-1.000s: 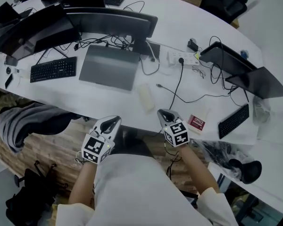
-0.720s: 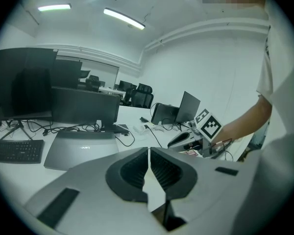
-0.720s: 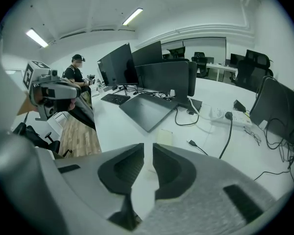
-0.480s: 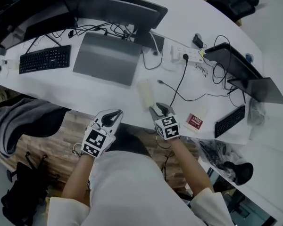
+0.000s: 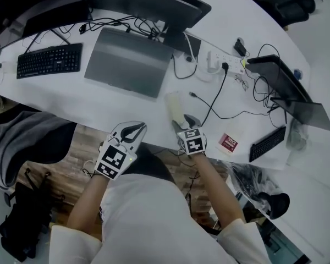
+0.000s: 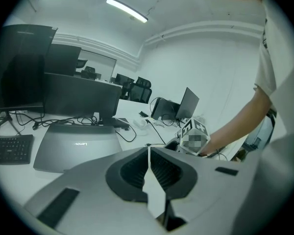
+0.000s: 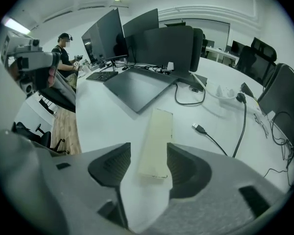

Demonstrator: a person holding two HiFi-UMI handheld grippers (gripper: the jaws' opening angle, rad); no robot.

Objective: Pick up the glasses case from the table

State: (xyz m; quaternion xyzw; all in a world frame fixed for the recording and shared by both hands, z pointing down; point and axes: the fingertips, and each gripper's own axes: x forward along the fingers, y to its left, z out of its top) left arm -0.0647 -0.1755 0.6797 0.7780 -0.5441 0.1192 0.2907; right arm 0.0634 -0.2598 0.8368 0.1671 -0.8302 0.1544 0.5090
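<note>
Glasses case (image 5: 174, 106) closed, flat on table (image 5: 71, 100)

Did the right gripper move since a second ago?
Yes. The right gripper has come forward over the table edge to the glasses case, which it sat short of before. Its tongs are opening, the case's near end between them.

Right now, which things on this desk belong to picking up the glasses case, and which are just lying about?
Job: glasses case, on the table; right gripper, jaws opening, case's near end between them, not gripped.
Lying about: closed laptop, keyboard, power strip, USB cable, red-labelled packet.
</note>
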